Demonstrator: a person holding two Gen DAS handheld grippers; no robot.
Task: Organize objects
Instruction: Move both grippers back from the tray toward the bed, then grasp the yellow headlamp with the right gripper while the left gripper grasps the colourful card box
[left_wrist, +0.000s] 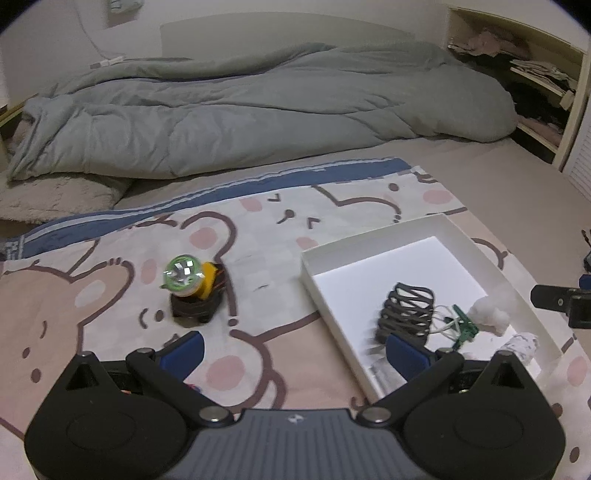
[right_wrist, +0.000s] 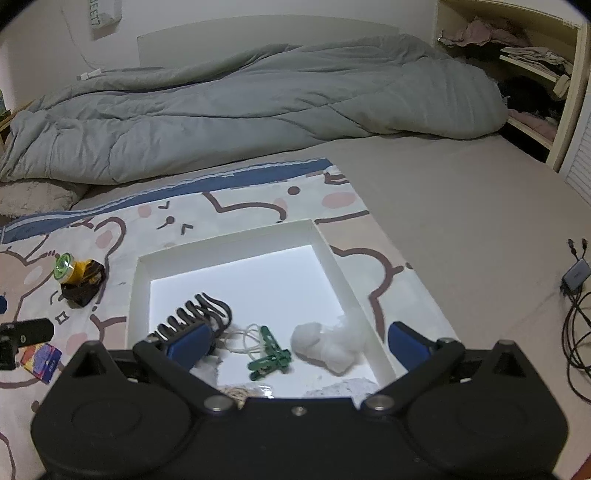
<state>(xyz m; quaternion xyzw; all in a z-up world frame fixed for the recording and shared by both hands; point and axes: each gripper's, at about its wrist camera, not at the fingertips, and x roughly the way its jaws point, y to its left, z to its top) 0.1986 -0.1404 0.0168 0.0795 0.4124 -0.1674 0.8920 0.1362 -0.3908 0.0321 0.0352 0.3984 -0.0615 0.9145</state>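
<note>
A rumpled grey duvet (right_wrist: 258, 107) lies across the bed, a pale headboard (right_wrist: 266, 38) and white wall behind it; right of the duvet, cream shelves (right_wrist: 535, 70) hold folded clothes, under dim light

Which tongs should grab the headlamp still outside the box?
Left, probably. The headlamp lies on the blanket just ahead of the open left tongs, while the open right tongs hang over the white box, with the headlamp far off to their left.
</note>
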